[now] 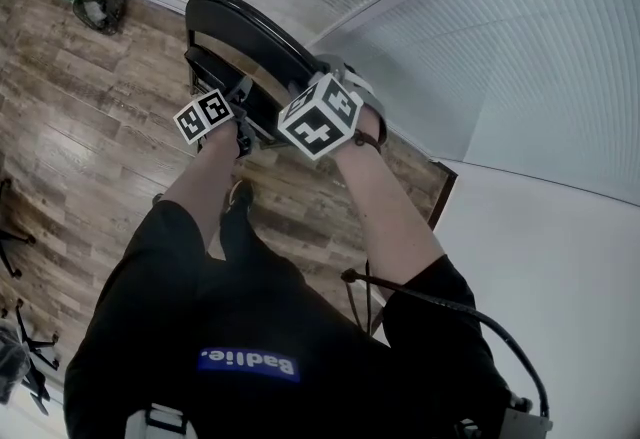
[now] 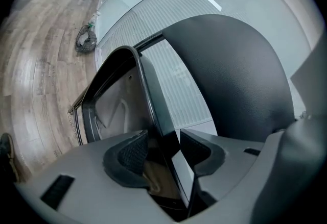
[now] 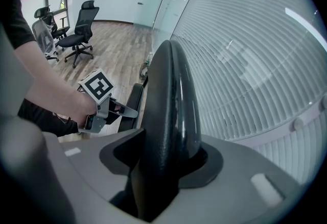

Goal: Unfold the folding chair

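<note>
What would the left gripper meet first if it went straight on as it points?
The left gripper grips the black folding chair's frame: that comes first; beyond, probably the ribbed glass wall.

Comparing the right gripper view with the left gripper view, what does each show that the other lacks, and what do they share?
Only the right gripper view shows the office chairs farther down the room, the person's forearm, and the left gripper seen from outside. Only the left gripper view shows a dark bag on the floor by the wall. Both show the folding chair gripped between that view's own jaws, the ribbed wall and the wood floor.
</note>
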A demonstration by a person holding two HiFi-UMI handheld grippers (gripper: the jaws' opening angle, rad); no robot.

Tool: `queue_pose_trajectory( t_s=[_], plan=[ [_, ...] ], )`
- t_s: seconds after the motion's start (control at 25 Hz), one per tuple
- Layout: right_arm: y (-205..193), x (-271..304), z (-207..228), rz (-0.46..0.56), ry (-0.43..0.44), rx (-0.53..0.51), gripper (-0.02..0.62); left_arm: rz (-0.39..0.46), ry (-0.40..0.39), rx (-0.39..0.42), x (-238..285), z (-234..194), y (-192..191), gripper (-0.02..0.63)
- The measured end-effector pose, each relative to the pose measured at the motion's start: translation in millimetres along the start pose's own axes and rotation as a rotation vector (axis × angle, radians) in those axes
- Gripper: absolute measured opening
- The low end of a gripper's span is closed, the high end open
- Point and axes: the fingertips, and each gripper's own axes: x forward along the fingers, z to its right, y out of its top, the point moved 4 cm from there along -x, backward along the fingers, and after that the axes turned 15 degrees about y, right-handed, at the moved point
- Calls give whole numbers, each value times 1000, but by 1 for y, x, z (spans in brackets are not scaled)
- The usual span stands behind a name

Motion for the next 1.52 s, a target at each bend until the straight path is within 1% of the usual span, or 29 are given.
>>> queue_pose_trajectory(
  t_s=[0.04, 0.16, 0.28, 0.36, 0.56, 0.84, 1.04, 1.52],
  plan=[
    [0, 0, -1, 0, -2, -1, 192, 0, -3, 0, 0, 1, 0, 196],
    [0, -1, -2, 0, -6, -1, 190, 4, -39, 25, -1, 5, 0, 146],
    [0, -1, -3, 0, -7, -3, 190, -5, -71, 56, -3, 5, 0, 138],
    [0, -2, -2, 0, -8, -3, 190, -10, -85, 63, -4, 4, 0, 135],
    [0, -1, -4, 0, -5, -2, 191, -6, -103, 41, -8, 1, -1, 120],
    [-1, 0, -6, 3, 13, 6, 192, -1, -124, 40, -25, -14, -5, 115],
    [-4, 7, -4, 6, 35, 16, 192, -10, -134, 26, -35, -32, -10, 115],
    [-1, 10, -14, 7, 72, 36, 193, -60, -146, -37, -79, -83, -20, 118]
  ],
)
